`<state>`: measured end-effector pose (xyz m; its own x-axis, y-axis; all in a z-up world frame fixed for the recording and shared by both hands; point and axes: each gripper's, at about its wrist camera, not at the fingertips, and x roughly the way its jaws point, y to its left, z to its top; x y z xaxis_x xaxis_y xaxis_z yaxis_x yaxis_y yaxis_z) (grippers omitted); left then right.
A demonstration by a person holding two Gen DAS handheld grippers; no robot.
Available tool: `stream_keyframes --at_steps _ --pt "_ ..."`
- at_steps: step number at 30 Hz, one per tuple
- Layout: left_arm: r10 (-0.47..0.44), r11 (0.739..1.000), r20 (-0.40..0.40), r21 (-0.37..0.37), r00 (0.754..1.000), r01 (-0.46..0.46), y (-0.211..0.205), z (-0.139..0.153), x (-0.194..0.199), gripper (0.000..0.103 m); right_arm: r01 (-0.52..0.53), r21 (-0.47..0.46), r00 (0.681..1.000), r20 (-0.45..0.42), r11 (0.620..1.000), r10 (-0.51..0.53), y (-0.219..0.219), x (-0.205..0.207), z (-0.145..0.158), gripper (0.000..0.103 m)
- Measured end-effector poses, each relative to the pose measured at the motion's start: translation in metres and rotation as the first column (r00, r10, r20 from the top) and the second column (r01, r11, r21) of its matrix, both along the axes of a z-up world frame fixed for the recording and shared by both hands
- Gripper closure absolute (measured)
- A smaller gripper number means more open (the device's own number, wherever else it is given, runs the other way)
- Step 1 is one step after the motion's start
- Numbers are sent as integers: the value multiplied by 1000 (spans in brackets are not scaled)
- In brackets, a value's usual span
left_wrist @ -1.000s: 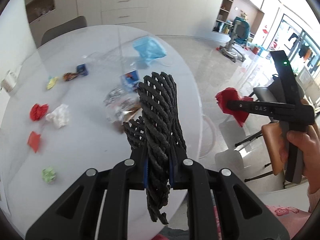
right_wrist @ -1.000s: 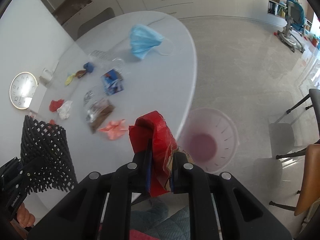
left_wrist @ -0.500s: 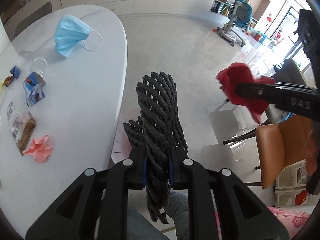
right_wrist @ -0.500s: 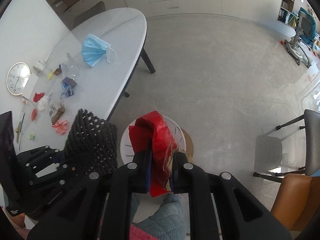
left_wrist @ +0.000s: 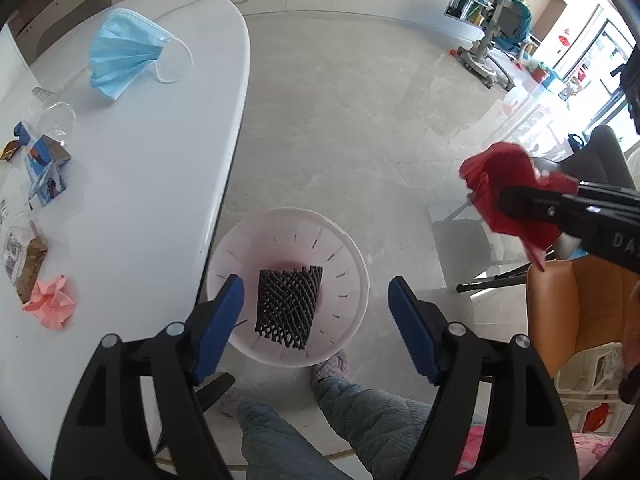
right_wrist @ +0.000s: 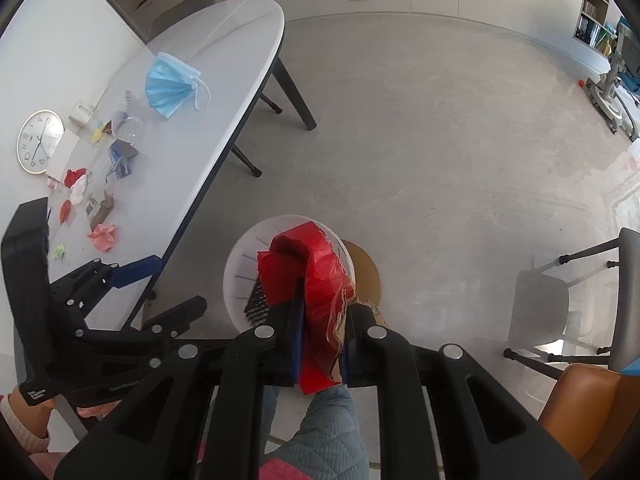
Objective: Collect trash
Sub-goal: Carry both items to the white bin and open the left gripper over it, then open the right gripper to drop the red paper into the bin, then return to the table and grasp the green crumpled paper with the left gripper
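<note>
My left gripper (left_wrist: 316, 308) is open and empty above a white bin (left_wrist: 344, 248) on the floor beside the table. A black foam net (left_wrist: 288, 306) lies inside the bin. My right gripper (right_wrist: 322, 320) is shut on a red wrapper (right_wrist: 316, 276) and holds it over the same bin (right_wrist: 240, 264). The red wrapper also shows at the right of the left wrist view (left_wrist: 508, 196). My left gripper shows at the left of the right wrist view (right_wrist: 160, 284).
The white oval table (left_wrist: 160, 152) carries a blue face mask (left_wrist: 124, 52), a clear cup (left_wrist: 56, 114), a blue carton (left_wrist: 46, 172), a brown wrapper (left_wrist: 28, 264) and pink crumpled paper (left_wrist: 50, 300). An orange chair (left_wrist: 576, 312) stands at the right. The person's legs (left_wrist: 360, 412) are below the bin.
My left gripper has opened and the black foam net has dropped into the bin. Both grippers have swung from the table to above the bin.
</note>
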<state>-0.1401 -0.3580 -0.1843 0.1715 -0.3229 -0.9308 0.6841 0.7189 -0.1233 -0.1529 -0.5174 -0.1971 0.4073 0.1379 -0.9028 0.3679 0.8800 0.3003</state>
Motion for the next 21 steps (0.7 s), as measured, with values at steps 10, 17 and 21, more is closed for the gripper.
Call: stream_keyframes --at_steps 10,17,21 --pt "266 964 82 -27 961 -265 103 77 9 13 -189 24 982 -24 982 189 62 45 -48 83" --pt "455 889 124 -18 882 -457 201 104 25 13 -128 -38 991 23 991 129 79 59 -14 28" --pt "504 863 146 -45 851 -503 257 120 37 11 -87 -113 991 90 990 97 93 66 34 14"
